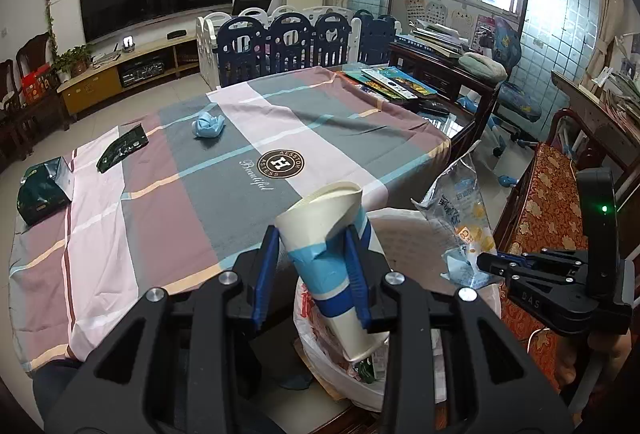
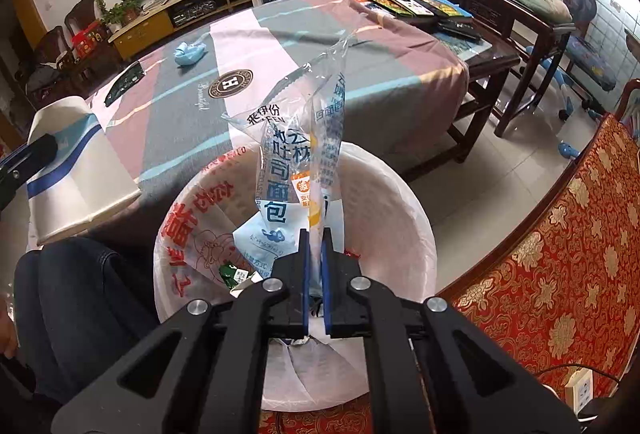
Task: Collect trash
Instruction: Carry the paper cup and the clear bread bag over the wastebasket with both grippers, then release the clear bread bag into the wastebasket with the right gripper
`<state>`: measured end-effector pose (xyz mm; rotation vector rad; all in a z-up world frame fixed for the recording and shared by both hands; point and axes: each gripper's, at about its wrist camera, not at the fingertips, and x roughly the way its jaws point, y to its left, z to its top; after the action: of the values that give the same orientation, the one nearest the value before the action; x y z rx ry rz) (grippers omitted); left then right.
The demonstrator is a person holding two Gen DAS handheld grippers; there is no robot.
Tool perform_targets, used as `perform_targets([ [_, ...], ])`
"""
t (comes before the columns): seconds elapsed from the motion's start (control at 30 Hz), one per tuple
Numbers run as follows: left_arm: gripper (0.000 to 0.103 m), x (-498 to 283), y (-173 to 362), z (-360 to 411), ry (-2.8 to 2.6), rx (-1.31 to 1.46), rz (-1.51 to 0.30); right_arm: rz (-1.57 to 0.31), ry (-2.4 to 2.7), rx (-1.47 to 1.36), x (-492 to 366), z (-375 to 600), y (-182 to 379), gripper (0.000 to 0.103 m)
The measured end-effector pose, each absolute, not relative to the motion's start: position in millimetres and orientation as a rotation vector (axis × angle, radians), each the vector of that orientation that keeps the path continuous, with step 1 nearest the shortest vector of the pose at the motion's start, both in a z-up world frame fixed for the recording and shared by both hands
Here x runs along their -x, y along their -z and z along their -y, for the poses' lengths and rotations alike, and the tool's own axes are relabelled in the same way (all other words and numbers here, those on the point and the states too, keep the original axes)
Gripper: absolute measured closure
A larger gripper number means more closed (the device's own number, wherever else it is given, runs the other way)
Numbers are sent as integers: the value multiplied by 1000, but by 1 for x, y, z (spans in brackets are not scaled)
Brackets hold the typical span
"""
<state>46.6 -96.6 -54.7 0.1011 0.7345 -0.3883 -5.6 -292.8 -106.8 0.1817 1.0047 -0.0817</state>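
L tool (image 1: 312,246) grips cup (image 1: 320,218), R tool (image 2: 315,246) pinches wrapper (image 2: 296,154), both over bin rim (image 2: 400,194).

Paper cup (image 1: 320,230) matt — plastic wrapper (image 2: 296,154) glossy.

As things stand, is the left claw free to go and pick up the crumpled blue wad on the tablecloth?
Probably not yet. The left claw is shut on a crushed paper cup held above the lined bin, so its jaws are occupied. The blue wad itself lies in the open, nothing around it.
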Motion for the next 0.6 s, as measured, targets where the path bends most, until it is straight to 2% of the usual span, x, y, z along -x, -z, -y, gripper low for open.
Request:
perform_targets([
  [0.6, 69, -49, 62, 108, 382, -141, -761, -1078, 86, -184, 5, 289, 129, 97],
])
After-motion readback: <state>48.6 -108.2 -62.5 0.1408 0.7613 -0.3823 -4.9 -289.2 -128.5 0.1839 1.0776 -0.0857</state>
